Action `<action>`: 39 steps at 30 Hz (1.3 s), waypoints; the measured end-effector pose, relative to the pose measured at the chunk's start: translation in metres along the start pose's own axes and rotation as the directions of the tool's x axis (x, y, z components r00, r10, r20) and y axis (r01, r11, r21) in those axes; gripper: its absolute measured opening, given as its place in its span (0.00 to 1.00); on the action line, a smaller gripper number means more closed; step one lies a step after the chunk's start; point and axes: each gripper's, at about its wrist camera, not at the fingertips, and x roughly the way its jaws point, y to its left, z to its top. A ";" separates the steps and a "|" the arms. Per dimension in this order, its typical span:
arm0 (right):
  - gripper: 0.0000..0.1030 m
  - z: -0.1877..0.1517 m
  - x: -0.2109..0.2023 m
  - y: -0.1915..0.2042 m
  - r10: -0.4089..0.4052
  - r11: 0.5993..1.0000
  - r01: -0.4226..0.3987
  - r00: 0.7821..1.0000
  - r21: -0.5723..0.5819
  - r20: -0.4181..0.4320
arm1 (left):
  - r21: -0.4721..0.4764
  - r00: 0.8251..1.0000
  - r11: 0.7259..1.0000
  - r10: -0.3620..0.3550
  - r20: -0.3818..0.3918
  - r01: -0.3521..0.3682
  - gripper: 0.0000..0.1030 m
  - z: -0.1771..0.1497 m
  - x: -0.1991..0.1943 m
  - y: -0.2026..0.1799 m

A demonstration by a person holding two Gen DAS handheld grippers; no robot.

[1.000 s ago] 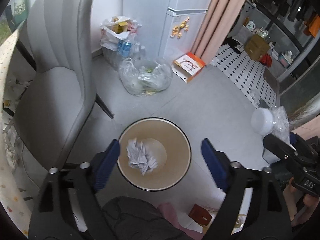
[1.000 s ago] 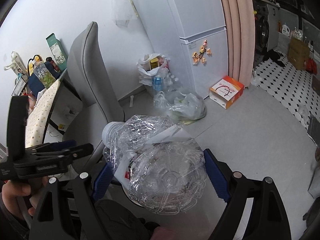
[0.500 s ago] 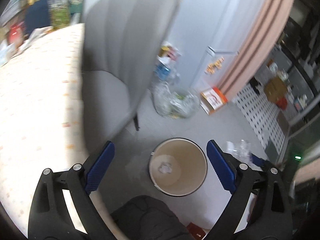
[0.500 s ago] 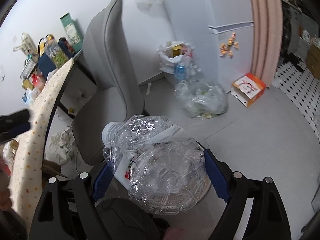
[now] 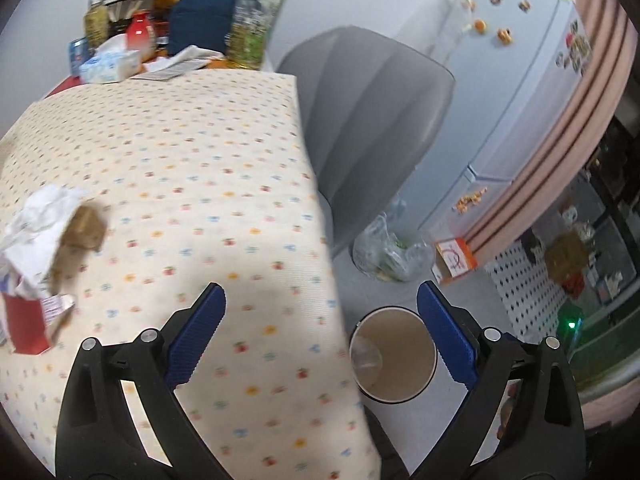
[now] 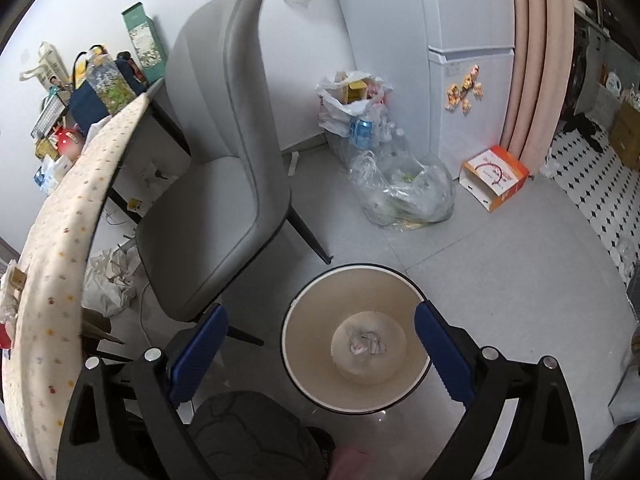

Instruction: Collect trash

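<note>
A round beige trash bin (image 6: 356,336) stands on the grey floor beside the table; it also shows in the left wrist view (image 5: 394,354). The clear plastic bottle (image 6: 366,354) lies in its bottom over crumpled paper. My right gripper (image 6: 320,346) is open and empty above the bin. My left gripper (image 5: 320,330) is open and empty above the edge of the table with the dotted cloth (image 5: 180,184). On the cloth at the left lie crumpled white paper (image 5: 38,224), a brown scrap (image 5: 82,230) and a red carton (image 5: 26,320).
A grey chair (image 6: 228,168) stands between table and bin. Plastic bags of trash (image 6: 396,184) and an orange box (image 6: 494,178) sit by the white fridge (image 6: 468,80). Bottles, a blue bag (image 5: 204,18) and tissues crowd the table's far end. Crumpled paper (image 6: 110,276) lies under the table.
My right gripper has opened and the clear bottle has dropped into the bin. My left gripper has swung up and left from the bin to over the table.
</note>
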 end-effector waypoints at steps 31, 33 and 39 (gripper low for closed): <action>0.93 -0.018 -0.114 0.237 0.227 0.921 -0.164 0.963 -0.354 0.144 | -0.256 0.921 0.941 0.286 0.263 -0.219 0.94 -0.047 -0.133 0.163; 0.93 -0.022 -0.117 0.249 0.255 0.908 -0.190 0.957 -0.372 0.135 | -0.256 0.927 0.946 0.265 0.264 -0.197 0.94 -0.050 -0.137 0.170; 0.93 -0.034 -0.123 0.281 0.341 0.861 -0.265 0.934 -0.433 0.106 | -0.282 0.935 0.942 0.256 0.246 -0.184 0.94 -0.062 -0.148 0.204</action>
